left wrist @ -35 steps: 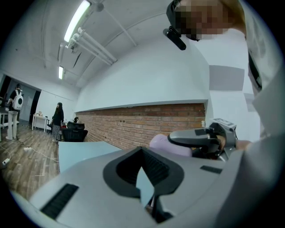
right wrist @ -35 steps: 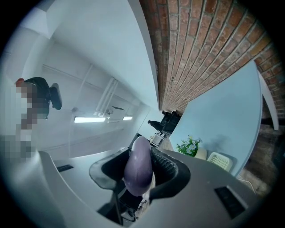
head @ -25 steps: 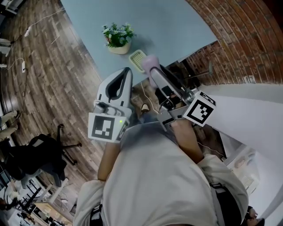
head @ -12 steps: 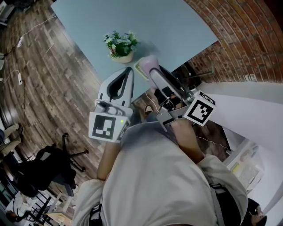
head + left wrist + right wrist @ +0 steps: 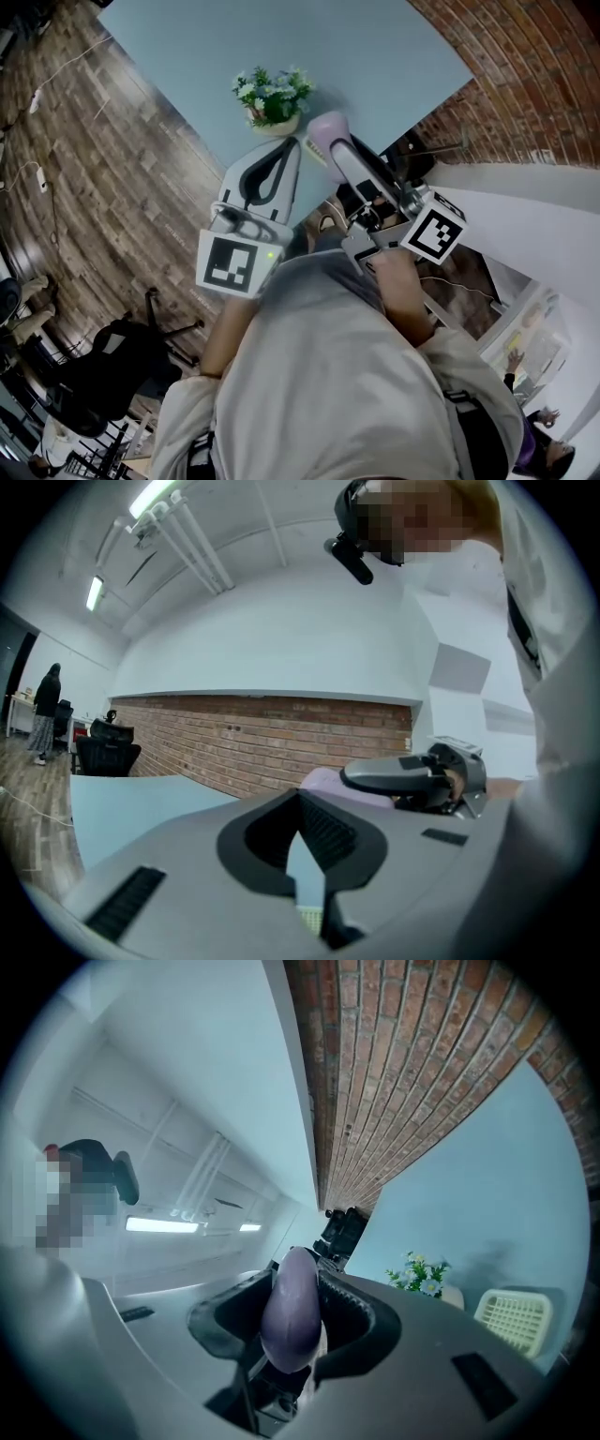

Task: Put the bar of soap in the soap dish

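Jaws of your right gripper (image 5: 298, 1279), ribbed and black, clamped the smooth oval lilac bar of soap (image 5: 289, 1321) over the pale blue counter (image 5: 375, 56). Your left gripper (image 5: 300, 803) had its jaws meeting at the tips, empty. Your right gripper view showed the slotted cream plastic soap dish (image 5: 511, 1321) plainly, near the potted flowers (image 5: 419, 1277).

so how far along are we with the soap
Done: the purple soap bar is picked up and clamped in the right tongs. In hand: it is held in the air, short of the soap dish beside the potted plant. Left: lower it into the dish, which looks empty, and let go. The left tongs are shut on nothing.
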